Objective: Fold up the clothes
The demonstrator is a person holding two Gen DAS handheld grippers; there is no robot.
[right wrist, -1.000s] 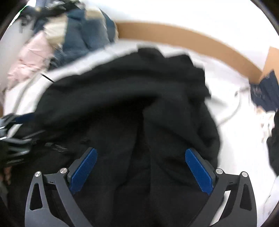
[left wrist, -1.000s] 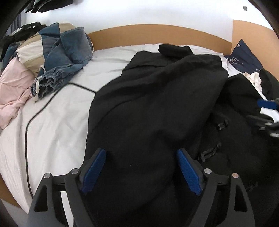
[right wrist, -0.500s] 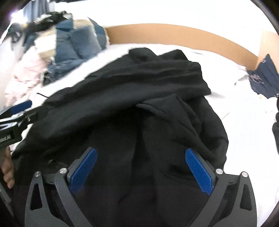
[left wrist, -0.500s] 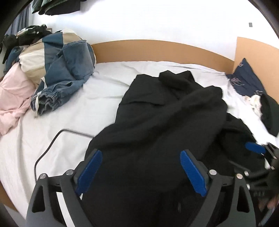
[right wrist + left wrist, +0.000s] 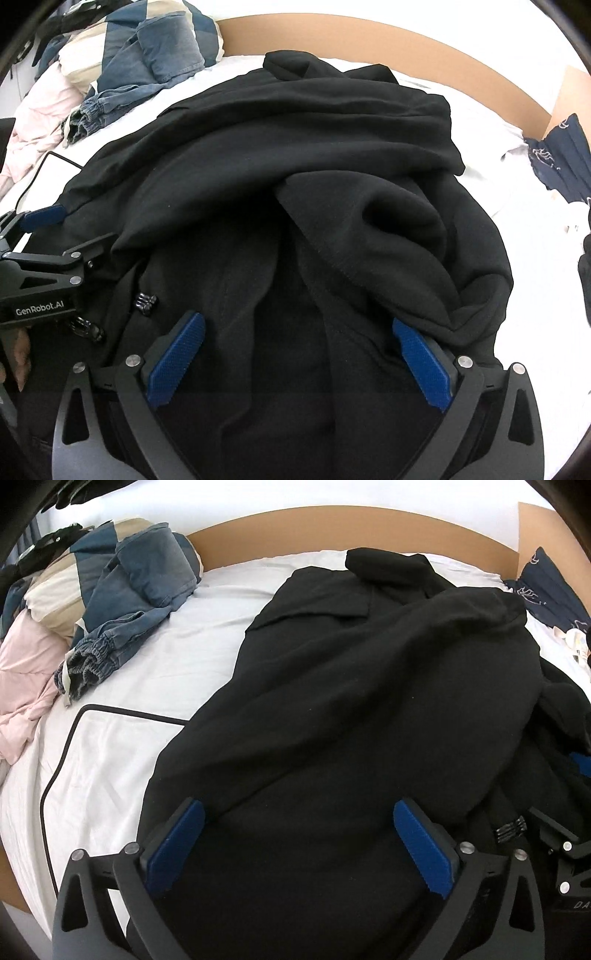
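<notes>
Hovering wide-spread over black garment [image 5: 351, 701], left hand-held gripper [image 5: 295, 834]

Black garment [image 5: 351, 701], white sheet [image 5: 122, 760], blue jeans [image 5: 140, 587].

Bare sheet [image 5: 155, 672] left; cable [image 5: 74, 731] crosses

Both grippers hang low over the black garment [image 5: 351, 709]. The left gripper [image 5: 295, 845] has its blue pads spread wide with nothing between them, above the garment's near left part. The right gripper [image 5: 299, 360] is equally agape (also empty), beside it above the garment's near right folds.
</notes>
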